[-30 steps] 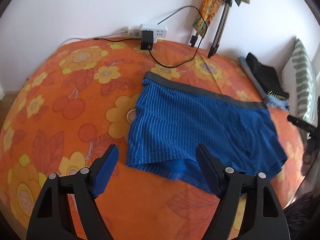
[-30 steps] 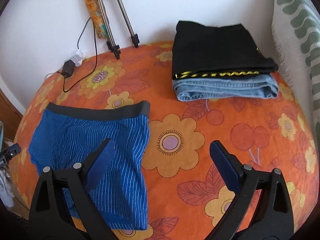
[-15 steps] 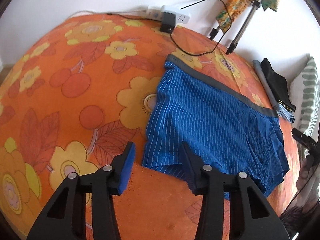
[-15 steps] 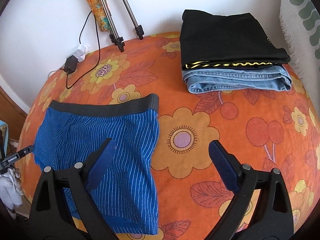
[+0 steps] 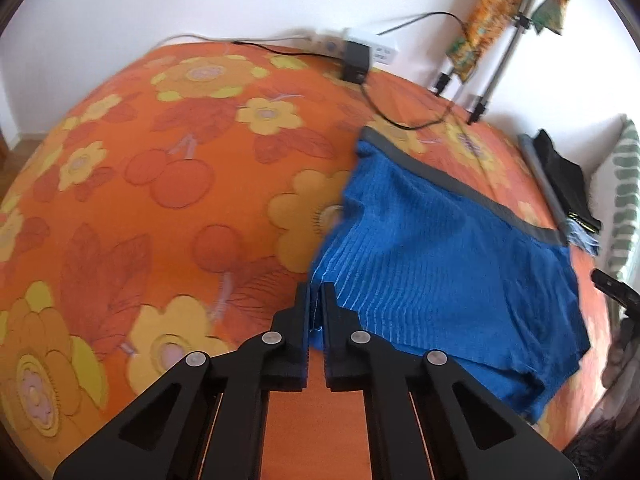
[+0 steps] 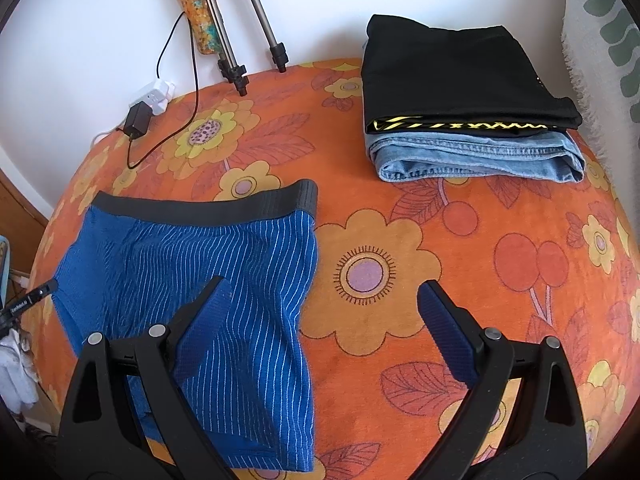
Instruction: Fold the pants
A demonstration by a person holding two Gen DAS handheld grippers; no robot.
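Faint "Geo…AI" lettering, left gripper [image 6: 30, 300]

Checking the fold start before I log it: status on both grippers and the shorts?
Left gripper shut on blue striped shorts, hem corner. Right gripper open, above their other side. Shorts flat, unfolded. Folded stack well clear.

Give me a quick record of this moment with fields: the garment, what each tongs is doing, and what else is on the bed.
garment: blue striped shorts, flat on the orange floral bedspread
left tongs: shut on the shorts' lower left corner
right tongs: open, above the shorts' right edge
folded stack: black garment on jeans, near wall
also: power strip, tripod legs
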